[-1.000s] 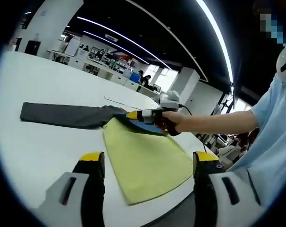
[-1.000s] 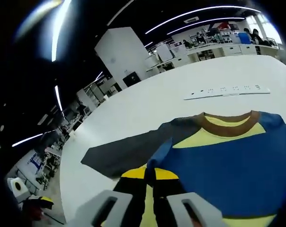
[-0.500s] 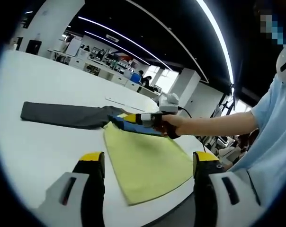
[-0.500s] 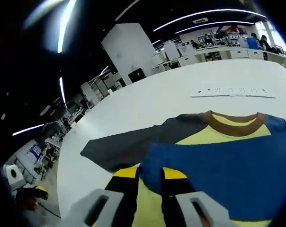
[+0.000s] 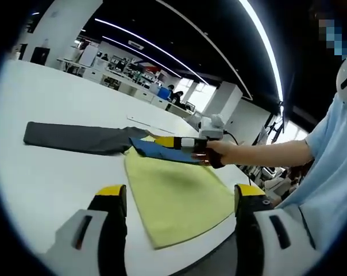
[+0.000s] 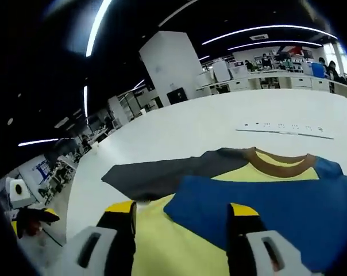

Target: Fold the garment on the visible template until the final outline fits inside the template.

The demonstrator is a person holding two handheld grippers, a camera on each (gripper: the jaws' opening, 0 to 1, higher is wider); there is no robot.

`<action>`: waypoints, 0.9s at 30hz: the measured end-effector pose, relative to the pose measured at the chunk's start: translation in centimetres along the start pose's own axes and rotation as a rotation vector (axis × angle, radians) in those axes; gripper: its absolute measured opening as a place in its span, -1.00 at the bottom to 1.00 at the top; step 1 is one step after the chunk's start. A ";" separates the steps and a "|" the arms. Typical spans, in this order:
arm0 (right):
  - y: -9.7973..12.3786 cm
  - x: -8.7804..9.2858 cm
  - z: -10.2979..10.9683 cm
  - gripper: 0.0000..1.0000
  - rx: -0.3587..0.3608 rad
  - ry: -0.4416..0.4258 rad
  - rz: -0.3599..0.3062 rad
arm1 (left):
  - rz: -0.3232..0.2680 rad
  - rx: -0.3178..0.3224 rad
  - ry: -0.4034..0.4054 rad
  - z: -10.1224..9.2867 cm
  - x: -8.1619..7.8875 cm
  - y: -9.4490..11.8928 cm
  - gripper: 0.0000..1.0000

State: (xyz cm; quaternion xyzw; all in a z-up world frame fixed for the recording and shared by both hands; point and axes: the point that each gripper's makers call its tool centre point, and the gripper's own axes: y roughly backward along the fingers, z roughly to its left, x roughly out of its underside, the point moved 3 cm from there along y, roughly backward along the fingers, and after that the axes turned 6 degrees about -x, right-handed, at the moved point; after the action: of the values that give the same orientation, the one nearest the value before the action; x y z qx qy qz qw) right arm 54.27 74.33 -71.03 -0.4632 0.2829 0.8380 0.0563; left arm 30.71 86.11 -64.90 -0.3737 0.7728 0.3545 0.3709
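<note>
The garment lies flat on the white table [image 5: 41, 184]: a yellow body [image 5: 173, 192], a dark grey sleeve [image 5: 76, 138] stretched out to the left, and a blue sleeve [image 5: 159, 150] folded over the body. My left gripper [image 5: 180, 192] hovers open near the yellow hem, holding nothing. In the same view my right gripper [image 5: 164, 141] sits at the blue sleeve. From the right gripper view, my right gripper [image 6: 182, 210] stands open, its jaws either side of the blue sleeve [image 6: 271, 204] edge. The brown collar [image 6: 280, 163] and the grey sleeve [image 6: 156, 172] lie beyond.
A white power strip [image 6: 285, 129] lies on the table past the collar. A person's forearm [image 5: 265, 150] reaches in from the right. The table's near edge runs just below the yellow hem [image 5: 179, 244]. Office desks stand far behind.
My right gripper has opened and let go of the blue sleeve, which now lies over the yellow body. The left gripper has stayed put.
</note>
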 end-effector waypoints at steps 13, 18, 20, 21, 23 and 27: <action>2.3 -0.2 -0.7 0.55 0.009 -0.021 -0.018 | 0.034 -0.083 -0.002 5.3 -3.3 -1.0 0.58; 3.2 0.2 -1.1 0.65 0.018 0.006 0.005 | 0.021 -0.184 -0.001 9.5 -5.7 -0.9 0.53; 3.6 0.4 -1.1 0.75 0.014 0.012 0.007 | 0.025 -0.231 0.001 11.3 -6.1 -0.8 0.56; 3.8 0.5 -1.2 0.77 0.017 0.013 0.010 | 0.011 -0.253 0.004 12.2 -6.5 -0.8 0.55; 4.1 0.8 -1.3 0.80 0.017 0.017 0.020 | 0.014 -0.272 0.023 13.3 -6.6 -0.8 0.53; 4.7 1.3 -1.8 0.91 0.025 0.035 0.043 | 0.042 -0.328 0.005 15.6 -6.4 -0.9 0.53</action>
State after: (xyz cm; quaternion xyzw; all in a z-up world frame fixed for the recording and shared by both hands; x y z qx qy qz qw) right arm 53.17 69.24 -70.81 -0.4707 0.3041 0.8273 0.0389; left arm 39.12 100.54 -67.14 -0.4138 0.7131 0.4828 0.2954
